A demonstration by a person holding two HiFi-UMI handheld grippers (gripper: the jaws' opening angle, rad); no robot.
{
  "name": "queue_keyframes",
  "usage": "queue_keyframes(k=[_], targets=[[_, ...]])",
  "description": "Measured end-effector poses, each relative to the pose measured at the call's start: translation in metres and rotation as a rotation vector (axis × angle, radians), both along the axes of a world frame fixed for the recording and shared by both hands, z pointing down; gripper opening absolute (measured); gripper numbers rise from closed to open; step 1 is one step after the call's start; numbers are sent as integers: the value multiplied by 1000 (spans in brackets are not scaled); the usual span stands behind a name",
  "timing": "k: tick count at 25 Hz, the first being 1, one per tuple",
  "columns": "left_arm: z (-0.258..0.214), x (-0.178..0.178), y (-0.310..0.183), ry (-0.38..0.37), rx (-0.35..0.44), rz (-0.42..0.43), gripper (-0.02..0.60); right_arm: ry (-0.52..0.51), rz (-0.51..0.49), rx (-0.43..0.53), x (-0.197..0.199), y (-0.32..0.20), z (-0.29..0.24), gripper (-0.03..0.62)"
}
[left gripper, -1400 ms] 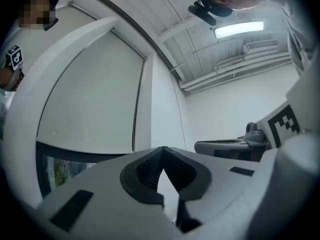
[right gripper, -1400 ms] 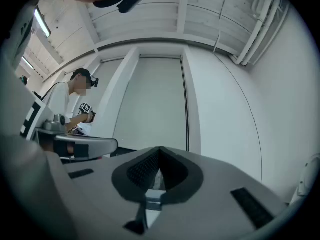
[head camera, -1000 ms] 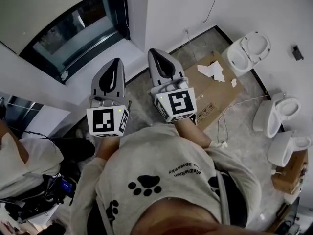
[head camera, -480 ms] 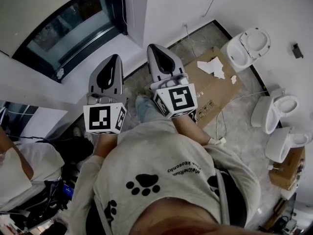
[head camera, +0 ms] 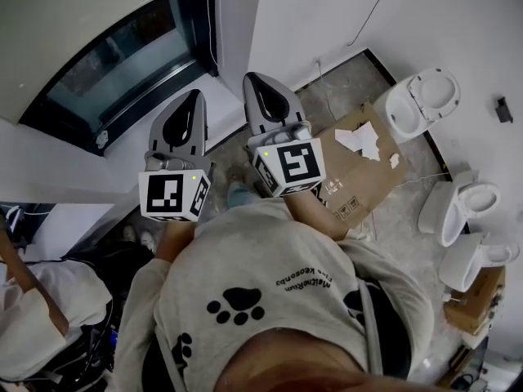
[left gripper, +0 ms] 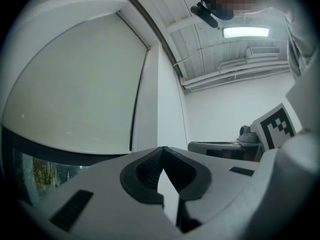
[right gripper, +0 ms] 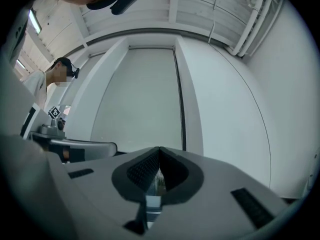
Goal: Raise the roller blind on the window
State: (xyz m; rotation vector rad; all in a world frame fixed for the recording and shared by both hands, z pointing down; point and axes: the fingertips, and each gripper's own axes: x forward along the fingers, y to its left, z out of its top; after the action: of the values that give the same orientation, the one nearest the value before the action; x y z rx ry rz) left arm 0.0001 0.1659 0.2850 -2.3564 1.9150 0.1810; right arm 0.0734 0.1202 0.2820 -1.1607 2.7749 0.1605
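The window sits in the wall ahead of me, with the pale roller blind [left gripper: 75,94] drawn over most of it. A strip of bare glass [head camera: 122,64] shows under the blind's bottom edge. The blind [right gripper: 145,99] also fills the middle of the right gripper view, with a dark vertical line along its right side. My left gripper [head camera: 196,95] points at the window sill, its jaws shut with nothing between them [left gripper: 162,149]. My right gripper [head camera: 254,79] is held beside it, nearer the window's right frame, also shut and empty [right gripper: 159,149]. Neither touches the blind.
A flattened cardboard sheet [head camera: 359,162] lies on the floor to the right. White toilets [head camera: 421,88] [head camera: 458,207] stand along the right wall, with a cardboard box [head camera: 470,300] near them. Another person [head camera: 41,317] stands at the lower left. A white wall [head camera: 310,15] adjoins the window.
Both grippers have edged slightly towards the window and stay shut. The head view has shifted a little, so the floor and toilets sit differently in frame.
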Motion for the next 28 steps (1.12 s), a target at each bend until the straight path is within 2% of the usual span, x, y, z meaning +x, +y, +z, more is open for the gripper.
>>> queue_keyframes(k=[15, 23, 28], targets=[[-3, -30, -137, -7, -3, -50, 8, -6, -81, -36, -46, -153, 7, 9], [-1, -36, -186, 17, -25, -35, 8, 11, -106, -61, -60, -192, 11, 9], [2, -43, -207, 20, -40, -18, 8, 15, -83, -74, -65, -210, 15, 9]])
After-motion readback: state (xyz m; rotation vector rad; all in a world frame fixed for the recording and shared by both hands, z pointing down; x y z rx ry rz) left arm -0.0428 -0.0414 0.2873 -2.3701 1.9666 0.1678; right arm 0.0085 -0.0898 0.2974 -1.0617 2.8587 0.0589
